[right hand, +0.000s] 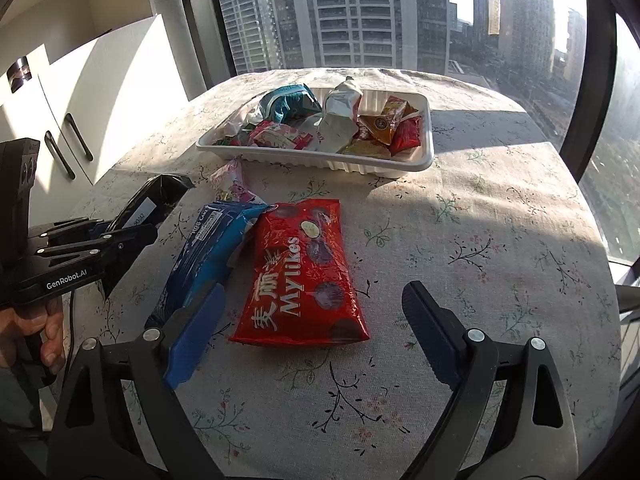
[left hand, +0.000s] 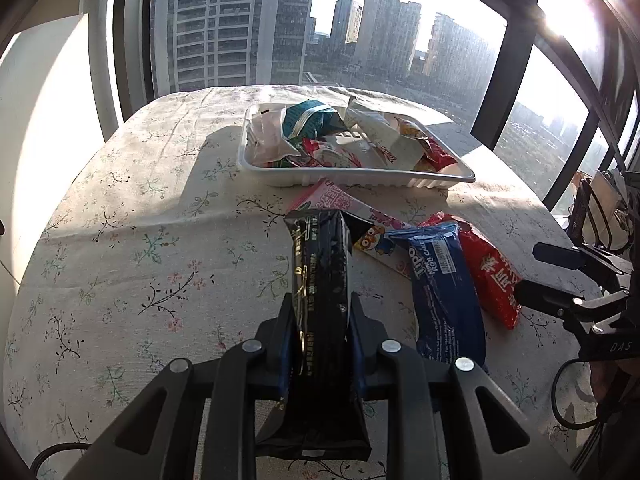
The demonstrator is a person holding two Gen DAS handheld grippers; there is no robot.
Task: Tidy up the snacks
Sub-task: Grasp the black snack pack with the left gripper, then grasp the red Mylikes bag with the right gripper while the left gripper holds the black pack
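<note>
My left gripper [left hand: 320,316] is shut on a black snack packet [left hand: 320,280] and holds it above the floral tablecloth; it shows at the left of the right wrist view [right hand: 132,232]. A white tray [left hand: 440,179] holding several snacks stands at the back of the table [right hand: 424,160]. A blue Tipo packet [left hand: 444,288], a red Mylikes bag [right hand: 304,276] and a pink packet [left hand: 340,202] lie in front of it. My right gripper [right hand: 316,320] is open, its jaws wide on either side of the red bag's near end.
The table [right hand: 480,280] is covered by a floral cloth and stands against large windows. White cabinets [right hand: 80,120] are on the left. A wire basket [left hand: 600,216] sits at the right table edge.
</note>
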